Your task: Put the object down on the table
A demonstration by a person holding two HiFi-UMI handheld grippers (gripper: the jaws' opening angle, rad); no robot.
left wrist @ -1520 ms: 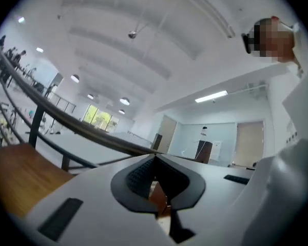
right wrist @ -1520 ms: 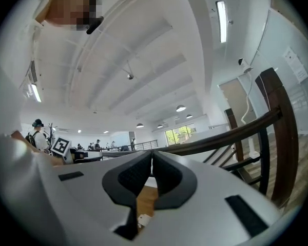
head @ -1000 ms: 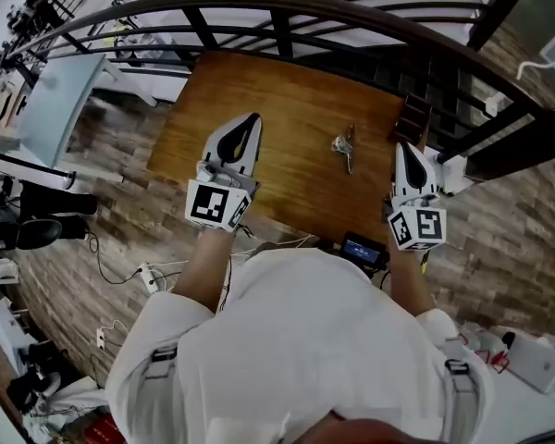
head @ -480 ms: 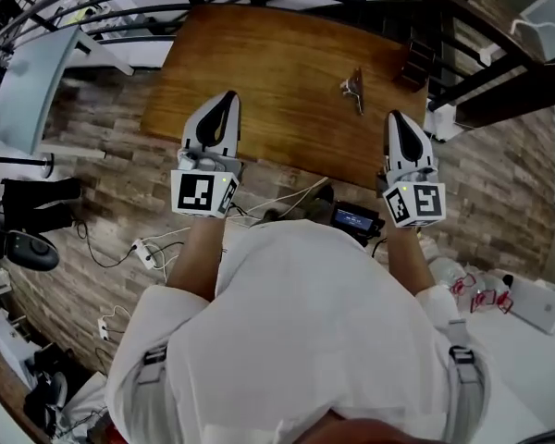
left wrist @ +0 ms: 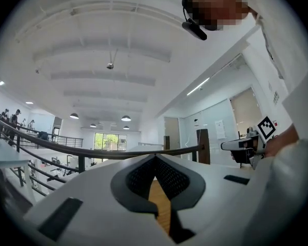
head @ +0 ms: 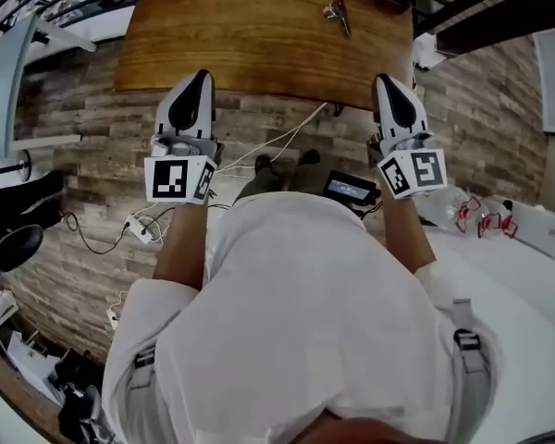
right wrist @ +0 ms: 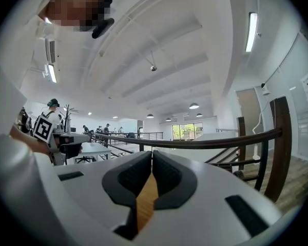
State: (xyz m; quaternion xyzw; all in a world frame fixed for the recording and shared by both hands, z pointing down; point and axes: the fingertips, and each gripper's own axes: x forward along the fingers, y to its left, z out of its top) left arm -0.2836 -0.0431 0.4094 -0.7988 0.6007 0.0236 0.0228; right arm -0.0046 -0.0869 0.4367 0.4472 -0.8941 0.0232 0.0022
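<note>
Looking down through the head view, I counted two grippers, one table and one loose thing on it. The wooden table (head: pixel 250 35) filled the 12 o'clock part of the picture. One small silvery metal object (head: pixel 336 11), too small for me to name more closely, lay on it near the far right, touched by neither tool.

The left gripper (head: pixel 202 75) sat at about 11 o'clock from the picture's middle and the right gripper (head: pixel 381 80) at about 1 o'clock. Both pointed toward 12, their tips just overlapping the table's near edge. The metal object stood at roughly 11 o'clock from the right gripper's tip, well apart from it, and farther still from the left.

In each gripper view the dark pads met at the tips with nothing between them, and only a sliver of wood showed through the gap lower down. Both tongs were clenched and empty.

I counted two marker cubes, one on each tool: the left cube (head: pixel 178 179) and the right cube (head: pixel 412 172).

On the plank floor (head: pixel 83 137) were one small device with a lit screen (head: pixel 351 190), at 9 o'clock from the right cube, and one white power strip (head: pixel 139 228), at 8 o'clock from the left cube, with cables (head: pixel 277 141) trailing between them.
</note>
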